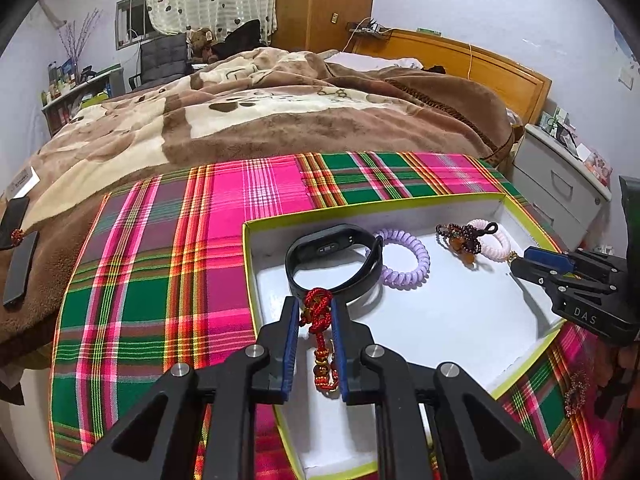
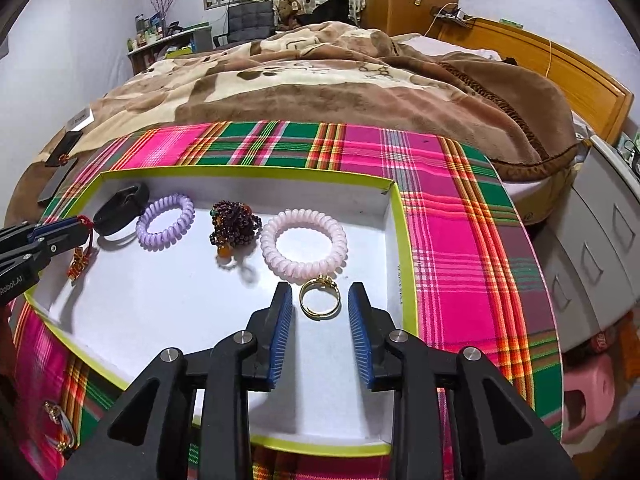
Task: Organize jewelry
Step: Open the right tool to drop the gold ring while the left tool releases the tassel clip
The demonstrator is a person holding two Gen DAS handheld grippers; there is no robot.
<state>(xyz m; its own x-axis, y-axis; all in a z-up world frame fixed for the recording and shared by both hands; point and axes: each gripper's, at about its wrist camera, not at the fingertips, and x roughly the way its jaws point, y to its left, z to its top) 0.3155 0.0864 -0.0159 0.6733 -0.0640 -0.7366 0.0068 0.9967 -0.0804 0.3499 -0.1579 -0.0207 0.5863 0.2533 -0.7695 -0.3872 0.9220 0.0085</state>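
Left tongs (image 1: 315,312) clamped on red knot charm (image 1: 319,312) over box (image 1: 440,199) left end, right tongs (image 2: 320,300) open, gold ring (image 2: 320,298) flat between tips, nearer right.

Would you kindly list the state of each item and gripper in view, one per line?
left gripper: shut on the red knotted charm, held over the box.
right gripper: open, astride the gold ring.
gold ring: lying flat in the box.
box: open, lidless.
black fitness band: closed loop, on edge in the box.
purple coil tie: flat, unstretched.
pink coil tie: flat, unstretched.
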